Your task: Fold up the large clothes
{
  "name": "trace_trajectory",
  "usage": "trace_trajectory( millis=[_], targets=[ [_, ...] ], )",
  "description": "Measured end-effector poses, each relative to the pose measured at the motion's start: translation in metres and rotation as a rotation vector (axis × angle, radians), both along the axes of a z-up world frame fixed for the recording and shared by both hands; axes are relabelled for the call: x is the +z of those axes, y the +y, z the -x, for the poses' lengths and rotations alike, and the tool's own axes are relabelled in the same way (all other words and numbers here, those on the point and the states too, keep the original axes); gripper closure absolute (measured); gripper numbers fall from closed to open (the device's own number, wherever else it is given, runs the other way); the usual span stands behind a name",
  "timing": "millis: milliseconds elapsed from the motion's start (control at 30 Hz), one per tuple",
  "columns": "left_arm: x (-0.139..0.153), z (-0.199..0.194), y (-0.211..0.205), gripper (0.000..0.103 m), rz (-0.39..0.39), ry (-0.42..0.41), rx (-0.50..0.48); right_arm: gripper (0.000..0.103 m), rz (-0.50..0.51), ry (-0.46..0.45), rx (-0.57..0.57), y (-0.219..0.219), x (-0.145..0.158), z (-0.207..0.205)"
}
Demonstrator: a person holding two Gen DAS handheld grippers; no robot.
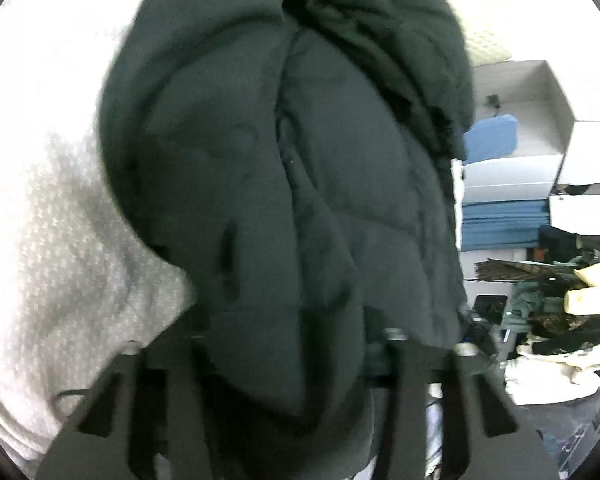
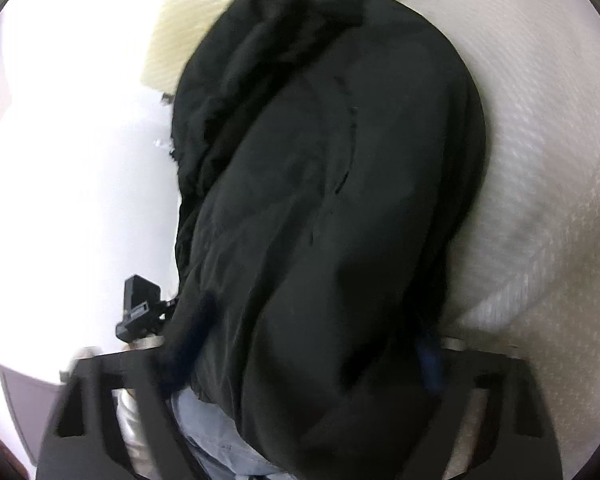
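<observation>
Nearest us, both our grippers clamp the dark puffy jacket [image 1: 284,184]: left gripper [image 1: 288,344] narrow, right gripper [image 2: 300,364] wider. It lies bunched on the white textured bedding [image 1: 60,240]. Only the left view shows far cluttered shelves [image 1: 512,184].

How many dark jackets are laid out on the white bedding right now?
1. The dark puffer jacket lies bunched on the white bedding, filling the middle of both wrist views, its near edge between each claw's fingers. It could be hiding another garment underneath.
</observation>
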State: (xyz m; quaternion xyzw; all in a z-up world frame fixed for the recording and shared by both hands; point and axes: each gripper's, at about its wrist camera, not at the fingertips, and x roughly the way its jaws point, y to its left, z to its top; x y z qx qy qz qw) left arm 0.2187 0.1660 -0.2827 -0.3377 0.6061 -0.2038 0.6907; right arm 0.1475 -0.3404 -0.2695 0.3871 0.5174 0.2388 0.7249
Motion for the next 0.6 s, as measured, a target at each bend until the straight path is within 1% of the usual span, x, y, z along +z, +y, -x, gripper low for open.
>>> trace_trajectory(
  millis=[33, 67, 133, 200, 333, 433, 467, 533, 600],
  targets=[
    [0.007, 0.002, 0.002, 0.081, 0.008, -0.016, 0.004, 0.064, 0.022, -0.016, 0.011, 0.004, 0.005, 0.0],
    [0.014, 0.004, 0.008, 0.086, 0.015, -0.035, 0.011, 0.071, 0.035, -0.031, 0.019, 0.006, 0.009, 0.001],
    [0.029, 0.009, 0.003, 0.09, 0.014, -0.079, 0.016, 0.085, 0.069, -0.086, 0.026, 0.01, 0.025, 0.005],
    [0.046, 0.011, -0.005, 0.091, 0.011, -0.123, 0.02, 0.089, 0.093, -0.116, 0.025, 0.012, 0.036, 0.01],
    [0.068, 0.016, -0.002, 0.092, 0.015, -0.157, 0.028, 0.092, 0.095, -0.201, 0.02, 0.01, 0.064, 0.028],
    [0.082, 0.018, -0.004, 0.092, 0.019, -0.175, 0.04, 0.093, 0.067, -0.265, -0.019, 0.003, 0.094, 0.049],
    [0.09, 0.024, 0.001, 0.092, 0.027, -0.181, 0.048, 0.093, 0.056, -0.28, -0.026, -0.007, 0.102, 0.058],
    [0.099, 0.033, 0.009, 0.092, 0.036, -0.197, 0.052, 0.093, 0.048, -0.319, -0.035, -0.011, 0.125, 0.078],
    [0.116, 0.049, 0.013, 0.092, 0.049, -0.222, 0.048, 0.094, 0.062, -0.356, -0.022, -0.011, 0.147, 0.097]
  ],
)
